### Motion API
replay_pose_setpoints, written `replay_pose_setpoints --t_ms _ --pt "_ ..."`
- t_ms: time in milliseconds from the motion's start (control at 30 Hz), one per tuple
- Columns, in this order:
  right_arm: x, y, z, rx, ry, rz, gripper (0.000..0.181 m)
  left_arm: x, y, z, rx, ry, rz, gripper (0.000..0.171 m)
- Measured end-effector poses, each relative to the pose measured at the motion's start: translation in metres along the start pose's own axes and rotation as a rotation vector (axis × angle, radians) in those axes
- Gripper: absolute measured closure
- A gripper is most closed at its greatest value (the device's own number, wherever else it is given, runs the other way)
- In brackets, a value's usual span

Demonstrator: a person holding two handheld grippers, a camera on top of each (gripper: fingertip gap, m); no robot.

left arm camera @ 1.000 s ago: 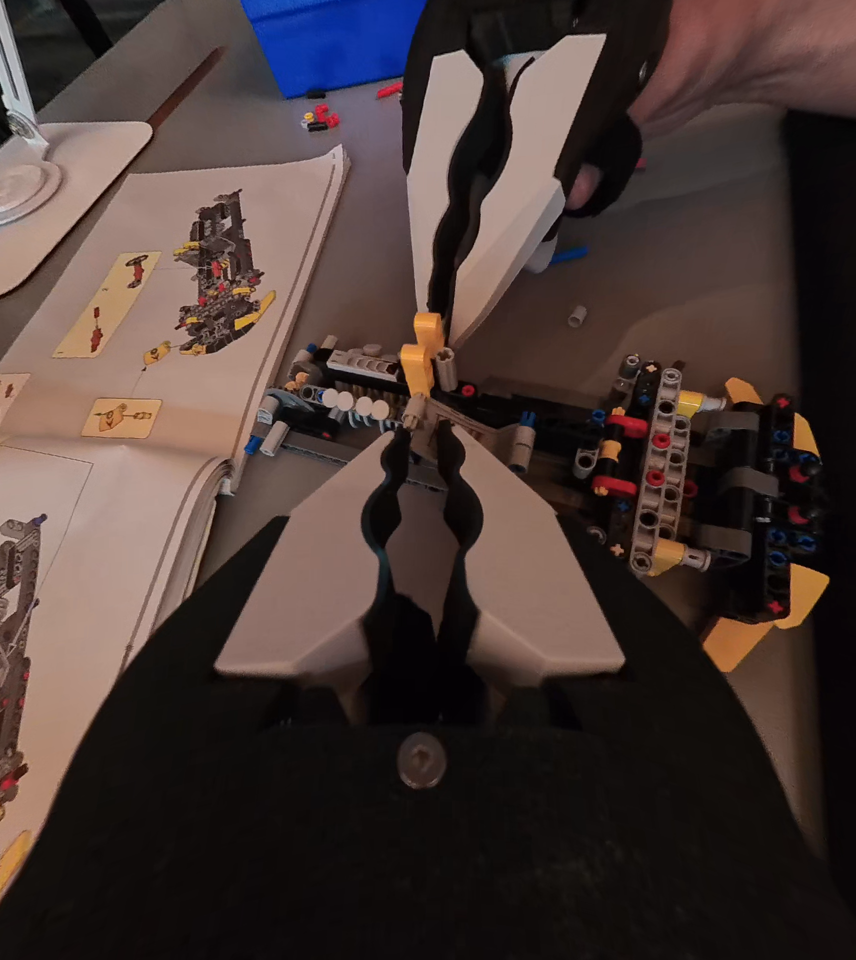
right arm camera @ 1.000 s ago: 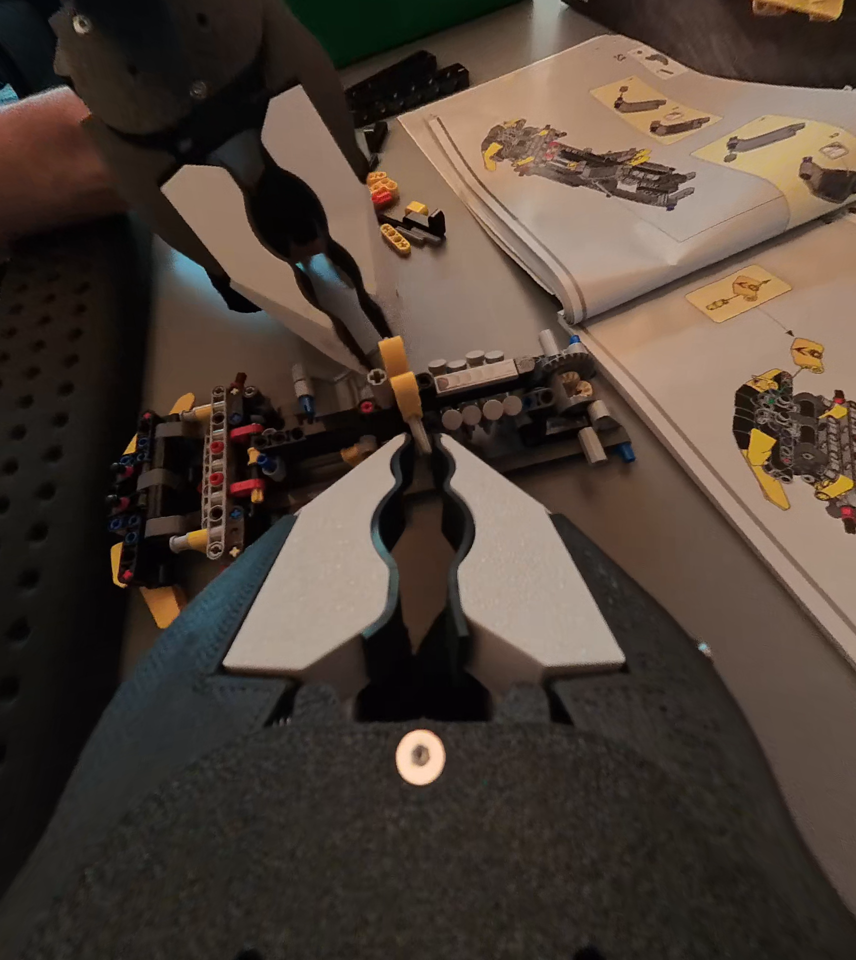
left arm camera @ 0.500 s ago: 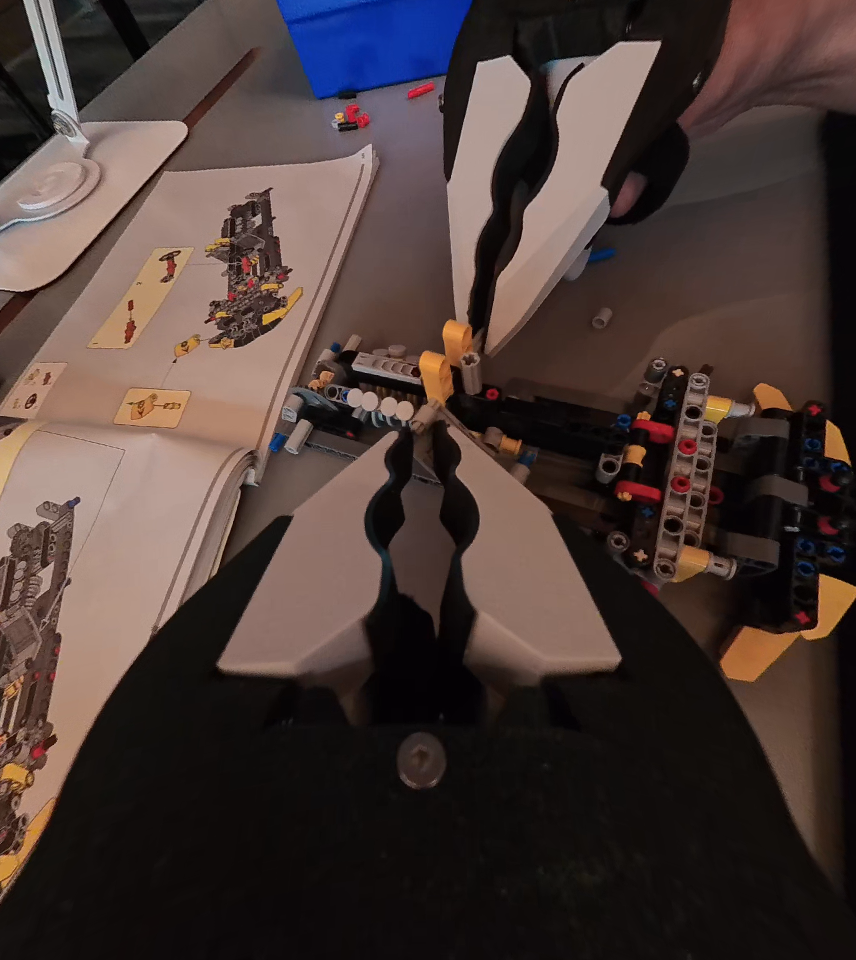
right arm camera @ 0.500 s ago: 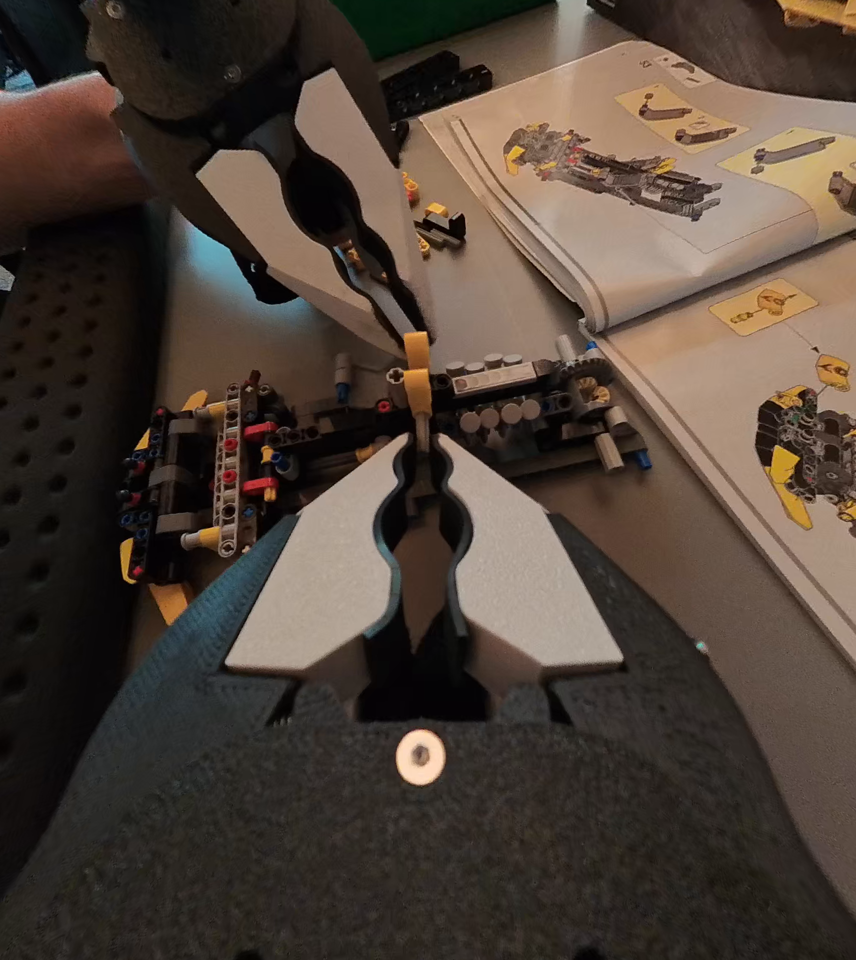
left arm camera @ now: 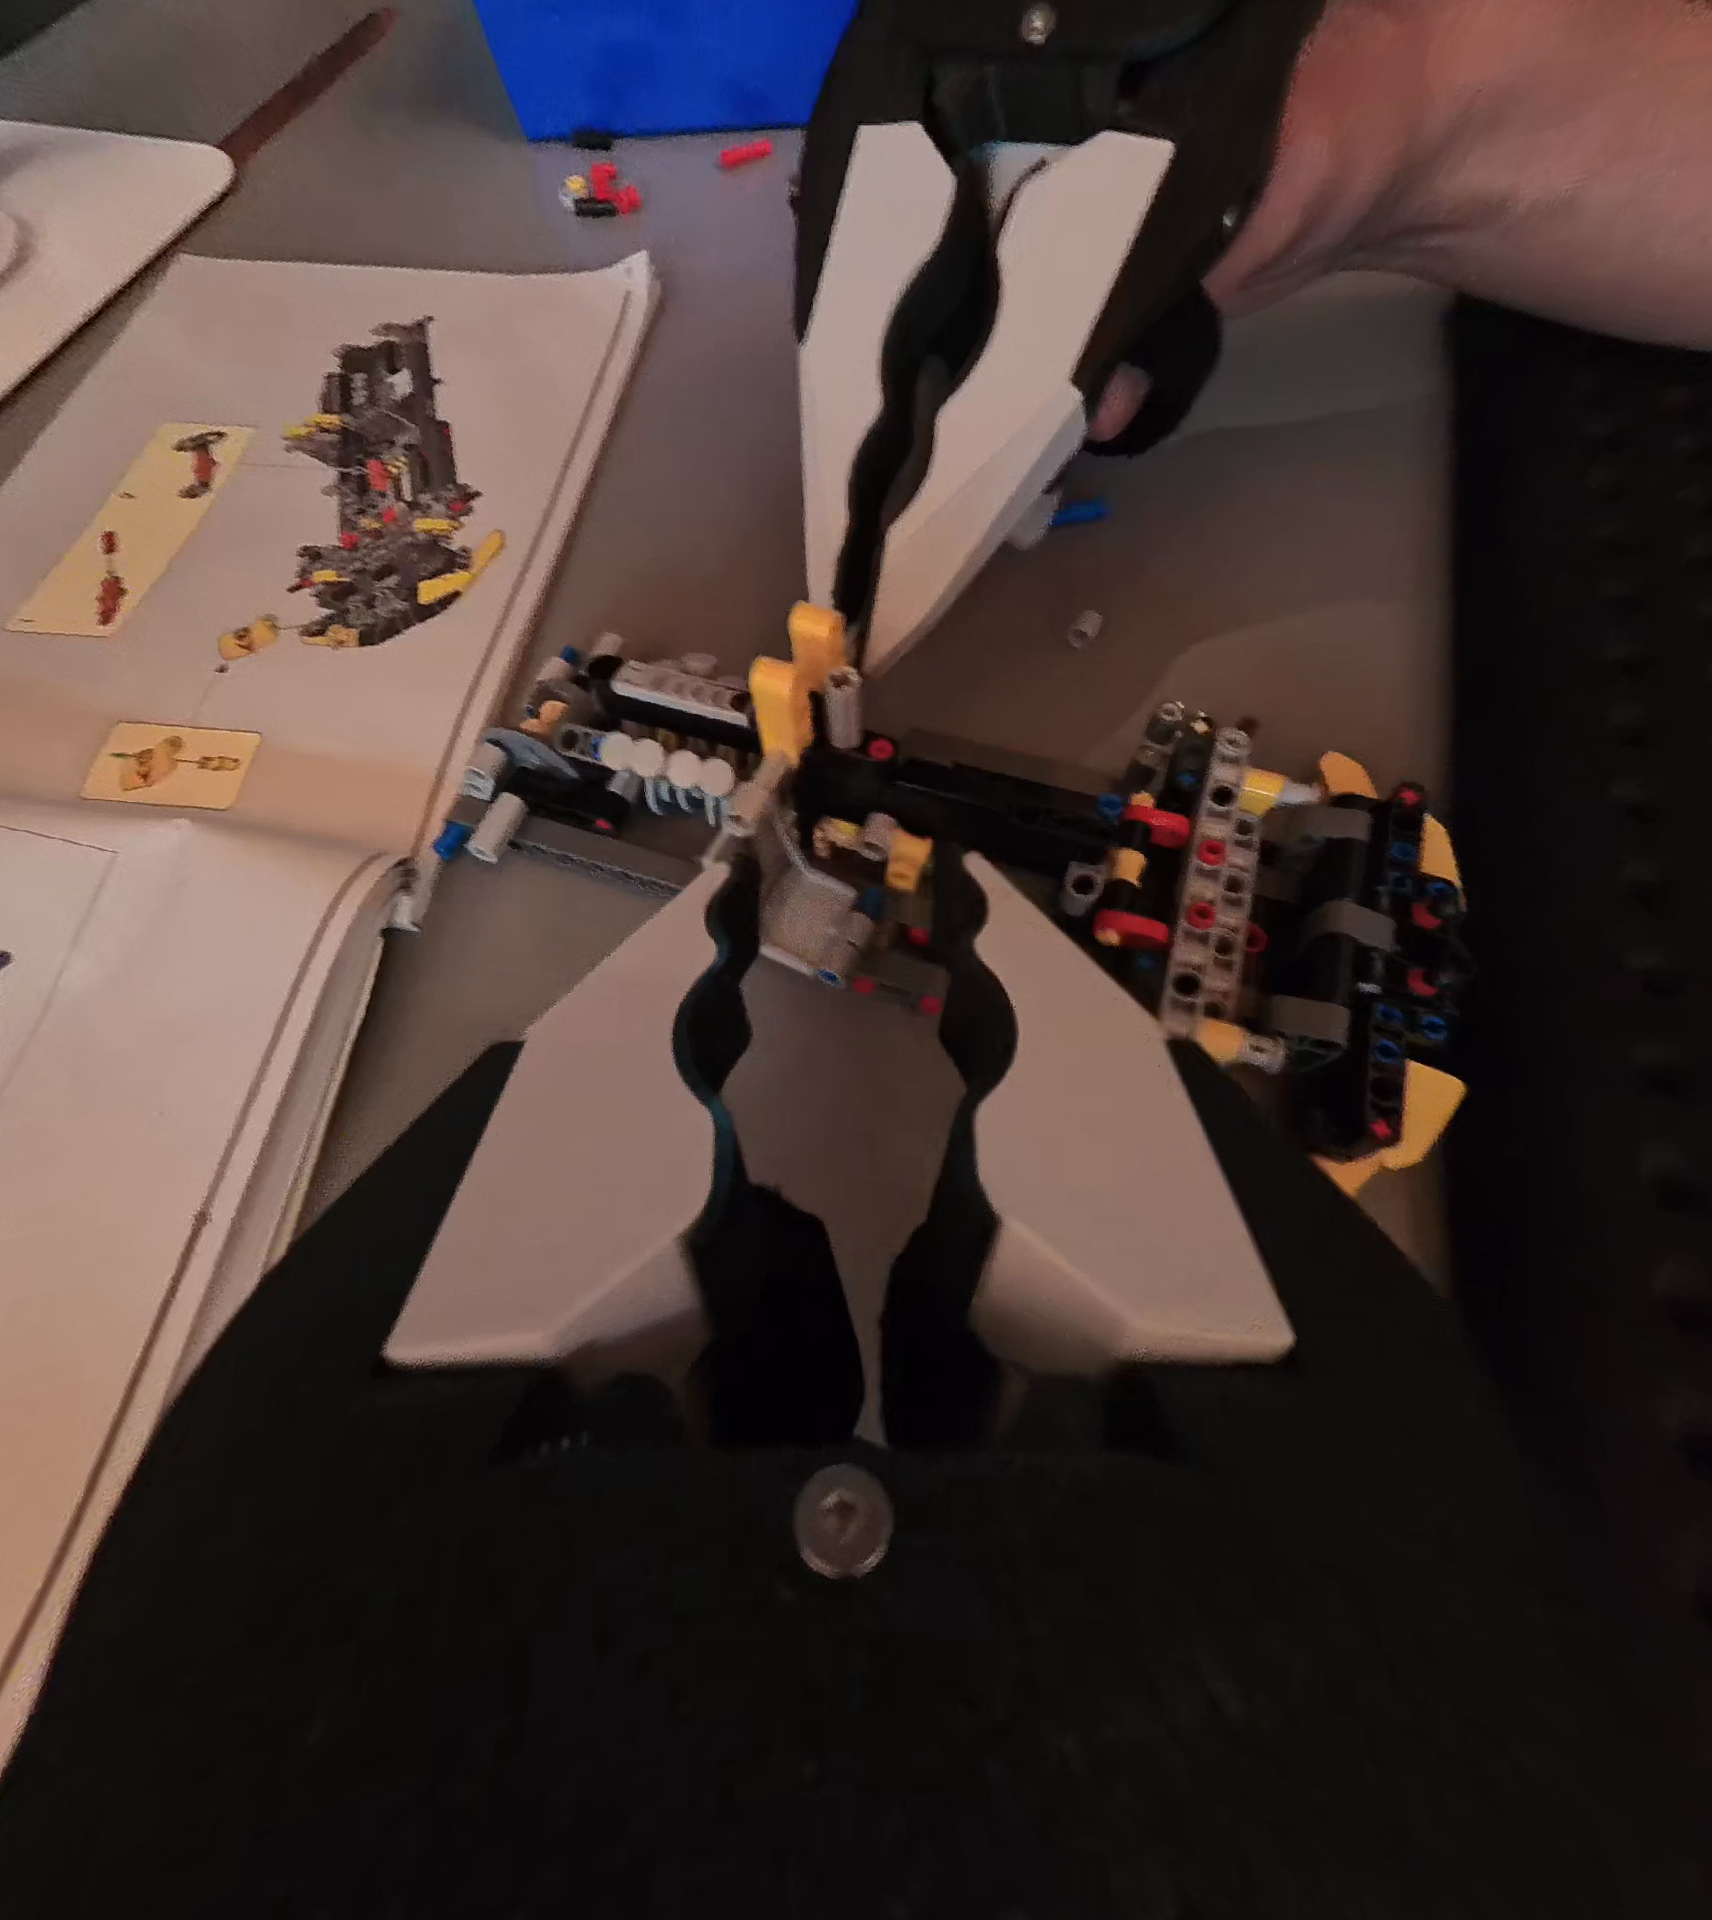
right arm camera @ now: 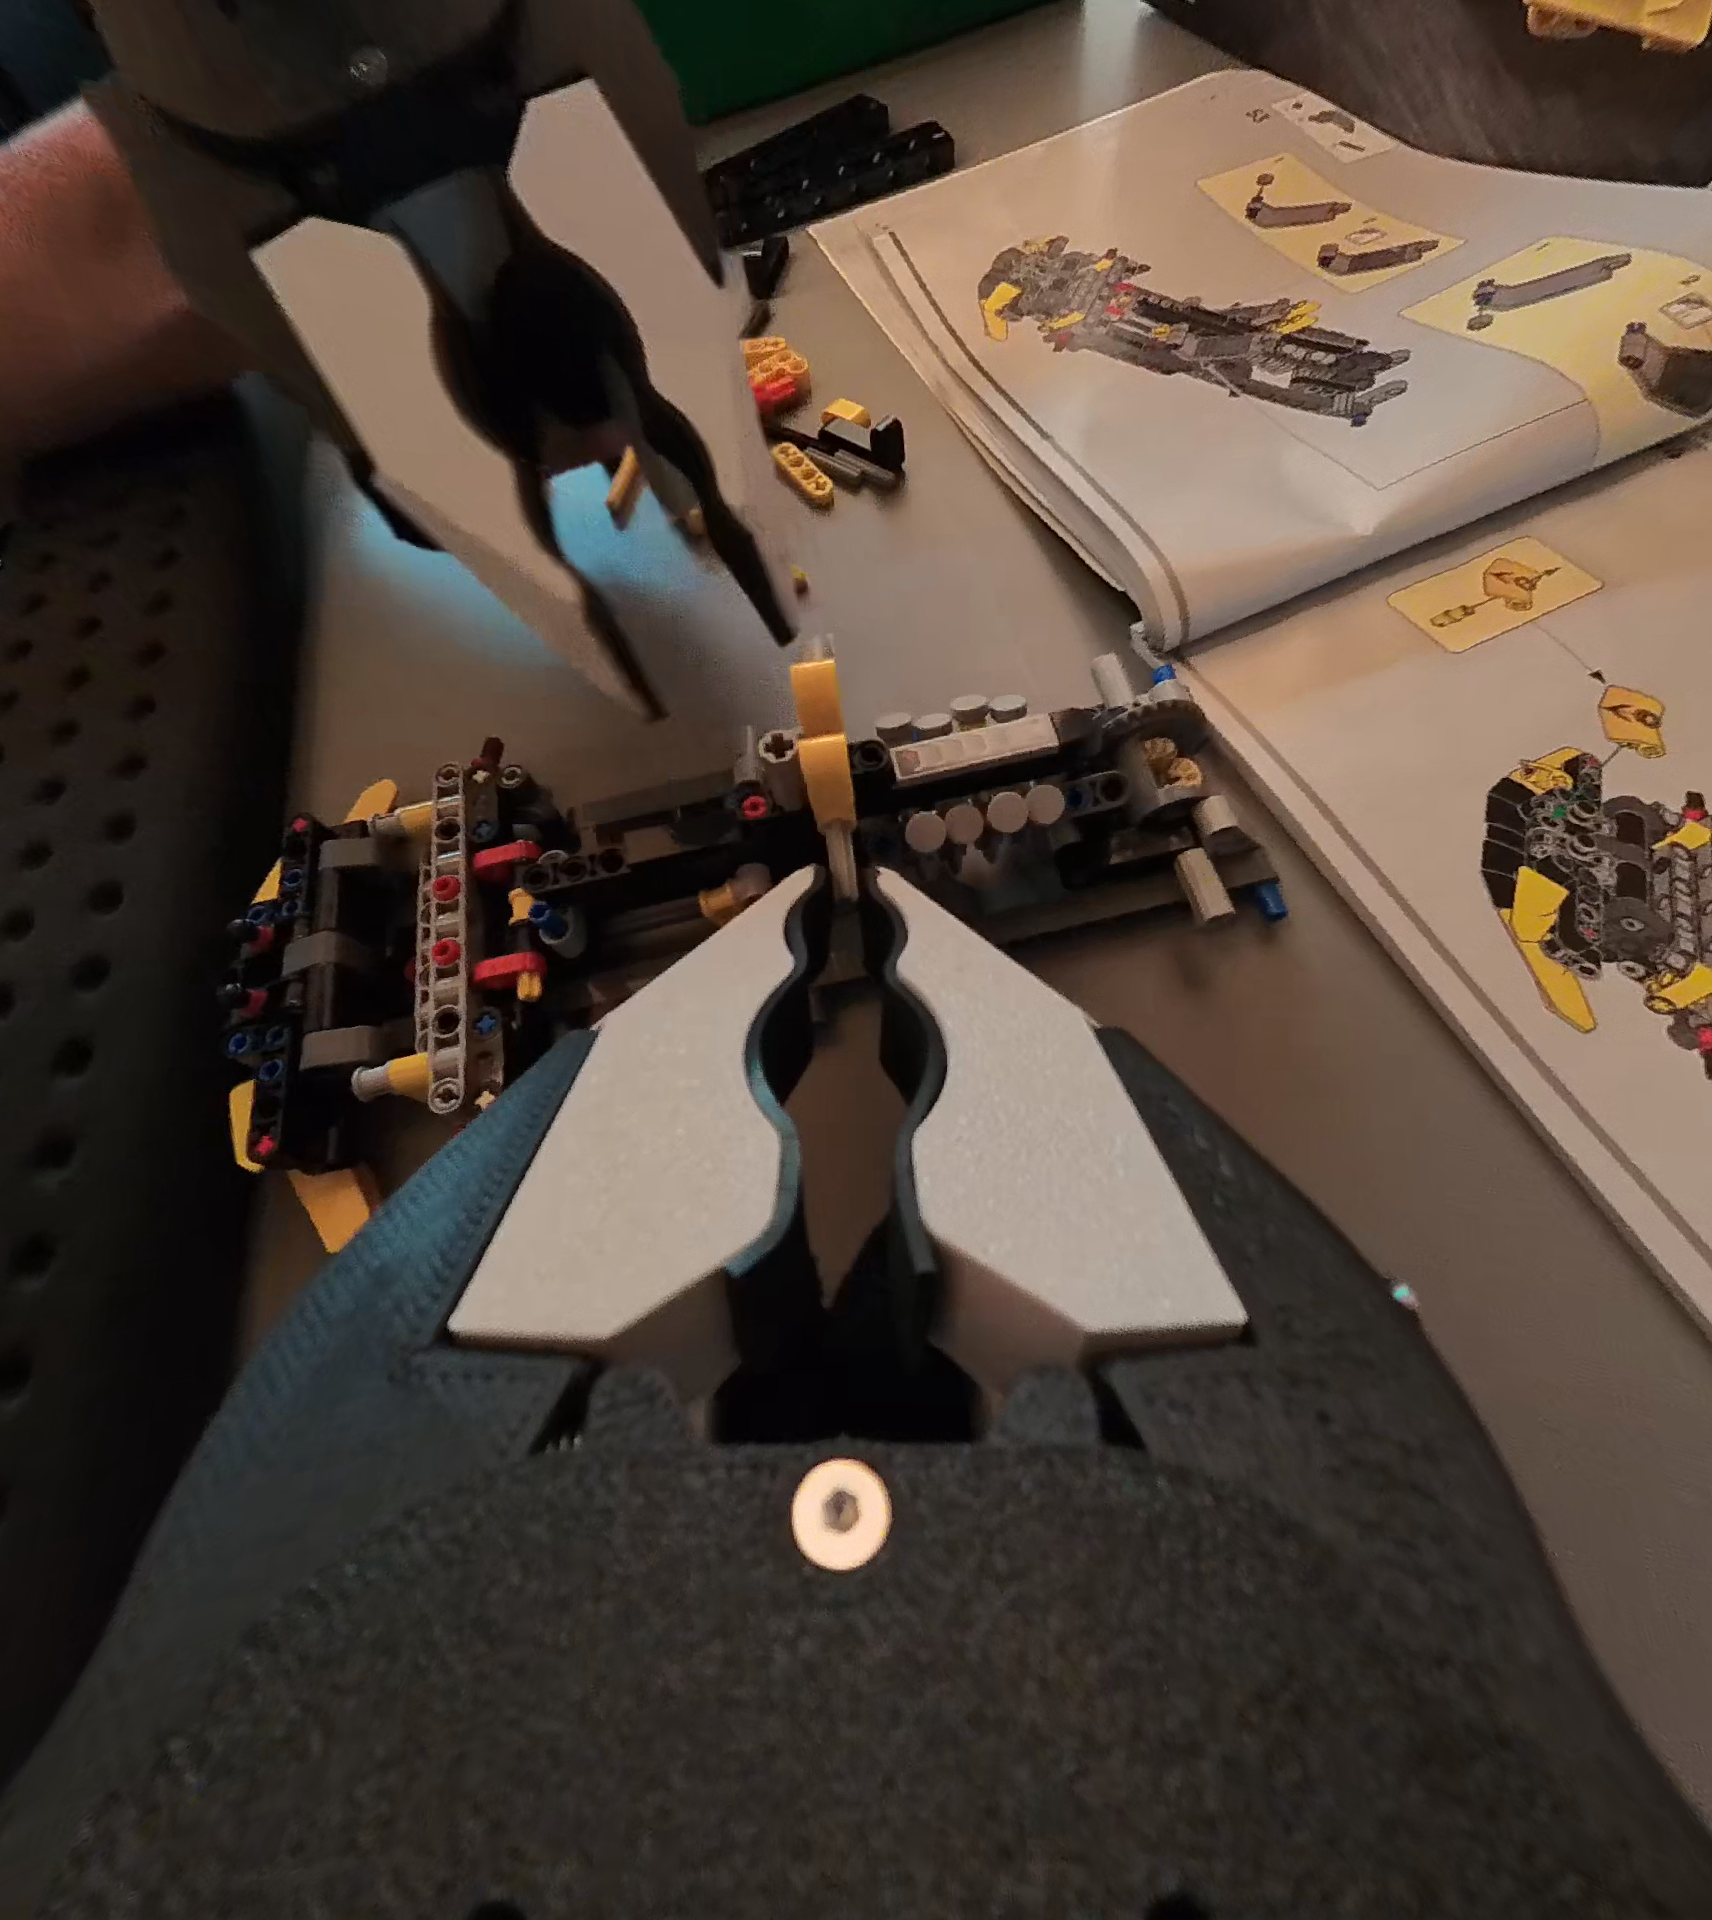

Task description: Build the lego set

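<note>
Left wrist view — grey table (left arm camera: 727, 343)

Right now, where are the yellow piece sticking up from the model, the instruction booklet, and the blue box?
Yellow piece (right arm camera: 824, 743): right wrist view, on its upright middle.
Booklet (left arm camera: 208, 665): left wrist view, on the bare lower part of the far page.
Blue box (left arm camera: 665, 62): left wrist view, on its front wall.
</note>
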State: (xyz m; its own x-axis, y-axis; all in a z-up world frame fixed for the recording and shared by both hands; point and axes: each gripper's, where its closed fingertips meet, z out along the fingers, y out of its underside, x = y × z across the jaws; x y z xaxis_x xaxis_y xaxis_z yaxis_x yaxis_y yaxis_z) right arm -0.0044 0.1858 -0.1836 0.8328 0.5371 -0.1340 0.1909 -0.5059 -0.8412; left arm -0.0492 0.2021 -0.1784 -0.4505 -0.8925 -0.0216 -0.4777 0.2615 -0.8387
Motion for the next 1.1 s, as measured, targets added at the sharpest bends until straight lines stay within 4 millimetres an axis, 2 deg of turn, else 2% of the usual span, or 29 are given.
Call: replay_pose_setpoints --t_ms 100,267,367,433,500,567,867,1033,1100 --pt "0.000 0.000 -0.001 -0.002 -0.002 0.010 0.177 0.002 0.008 0.000 -0.043 -0.019 0.017 0.134" --pt "0.000 -0.001 -0.002 0.000 0.004 0.002 0.177 -0.019 0.016 0.004 -0.085 -0.100 -0.048 0.137" --pt "0.000 -0.002 -0.002 0.008 0.000 0.004 0.177 -0.021 0.012 0.010 -0.070 -0.054 -0.068 0.138" --pt "0.000 -0.003 -0.002 0.011 -0.005 0.012 0.177 -0.015 0.013 0.015 -0.083 -0.005 -0.031 0.148" --pt "0.000 -0.002 -0.002 0.012 -0.008 0.014 0.177 -0.016 0.017 0.017 -0.100 -0.030 0.035 0.160" --pt "-0.001 -0.002 -0.001 0.012 -0.014 0.013 0.177 -0.021 0.018 0.014 -0.100 -0.058 0.073 0.169" --pt "0.001 0.006 0.003 -0.012 -0.019 0.030 0.178 -0.030 0.019 -0.008 -0.079 -0.041 0.063 0.171" --pt "0.004 0.002 -0.005 0.022 0.003 0.038 0.177 -0.047 0.018 -0.023 -0.070 -0.106 0.033 0.171" --pt "0.003 -0.009 -0.013 0.085 0.009 0.083 0.172 -0.047 0.008 -0.033 -0.004 -0.120 -0.016 0.171"
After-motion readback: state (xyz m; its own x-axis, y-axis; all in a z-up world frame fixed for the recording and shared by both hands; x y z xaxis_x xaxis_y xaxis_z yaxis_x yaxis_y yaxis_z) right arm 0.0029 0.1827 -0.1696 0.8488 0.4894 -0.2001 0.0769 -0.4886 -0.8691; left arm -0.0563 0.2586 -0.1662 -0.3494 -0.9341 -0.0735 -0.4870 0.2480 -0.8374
